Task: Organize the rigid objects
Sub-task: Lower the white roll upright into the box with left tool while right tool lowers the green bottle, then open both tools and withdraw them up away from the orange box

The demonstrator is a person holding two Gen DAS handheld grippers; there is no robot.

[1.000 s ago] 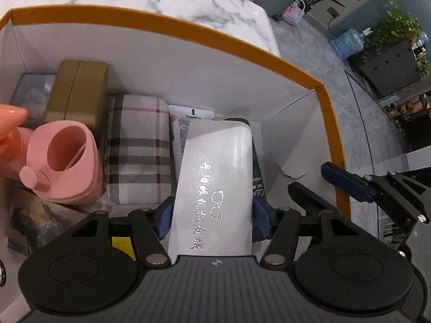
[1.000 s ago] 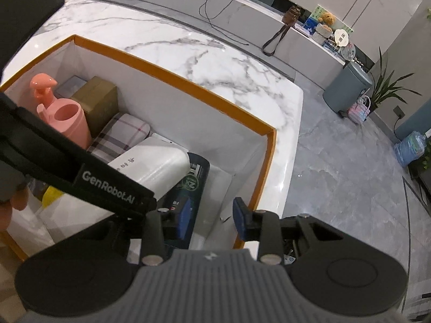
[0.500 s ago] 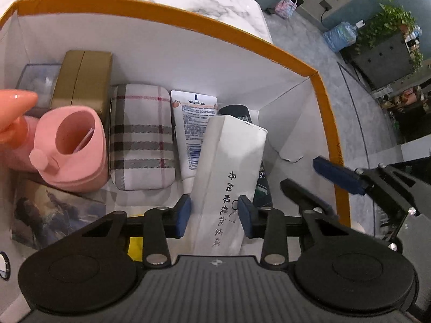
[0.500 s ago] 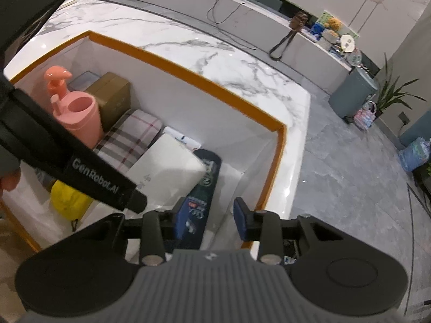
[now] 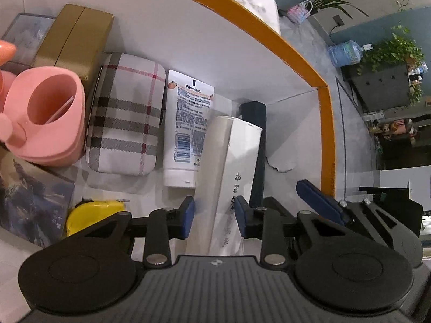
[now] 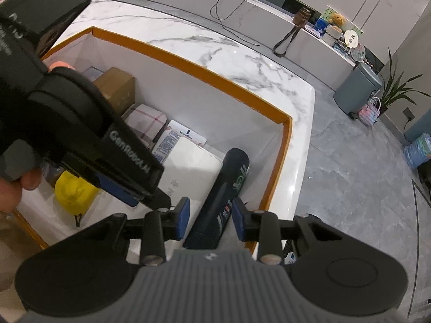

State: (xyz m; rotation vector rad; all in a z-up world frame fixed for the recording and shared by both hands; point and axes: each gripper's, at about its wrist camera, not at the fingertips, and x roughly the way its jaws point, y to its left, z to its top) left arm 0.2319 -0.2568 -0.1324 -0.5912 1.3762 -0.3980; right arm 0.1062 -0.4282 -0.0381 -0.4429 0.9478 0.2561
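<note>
Risk here sits with the white glasses case (image 5: 229,177): it stands on edge inside the orange-rimmed box (image 5: 327,134), wedged between the Vaseline tube (image 5: 186,129) on its left and the dark cylindrical bottle (image 5: 256,156) on its right, and could tip over either one if released carelessly. The left gripper (image 5: 214,218) straddles its near end, jaws narrowly parted — whether the pads still press it I cannot tell. The right gripper (image 6: 210,222) hangs over the bottle's near end, jaws apart, holding nothing. Space is tight: plaid case (image 5: 124,115), gold box (image 5: 75,37), pink watering can (image 5: 43,115) and yellow tape measure (image 5: 91,215) crowd the left — the two grippers could also knock together.
</note>
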